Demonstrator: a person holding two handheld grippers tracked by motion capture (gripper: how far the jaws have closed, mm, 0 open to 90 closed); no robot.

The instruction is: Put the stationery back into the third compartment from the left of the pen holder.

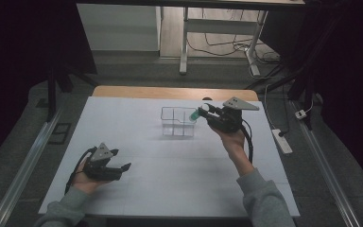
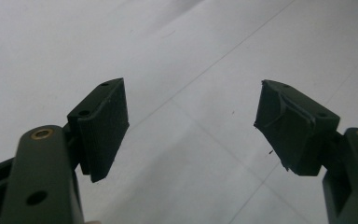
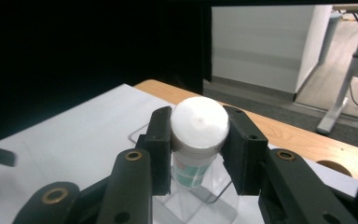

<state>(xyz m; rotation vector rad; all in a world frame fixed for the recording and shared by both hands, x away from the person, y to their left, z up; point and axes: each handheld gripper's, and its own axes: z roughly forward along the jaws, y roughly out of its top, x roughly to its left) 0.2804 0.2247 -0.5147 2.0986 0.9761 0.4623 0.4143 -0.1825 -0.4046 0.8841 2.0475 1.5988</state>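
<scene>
White-capped small bottle with a green label (image 3: 199, 135) is clamped between the black jaws of the right gripper (image 3: 199, 151), just above the right edge of the clear plastic divided box (image 1: 176, 122). Left gripper (image 1: 118, 163) rests well apart from that box, near the front, jaws spread wide with nothing between them.

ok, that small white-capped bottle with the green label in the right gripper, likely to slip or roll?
The small white-capped bottle with the green label looks rigid and probably light. The right gripper clamps its smooth round cap, so it may twist or slip. Laid on the white table, it would likely roll.
</scene>
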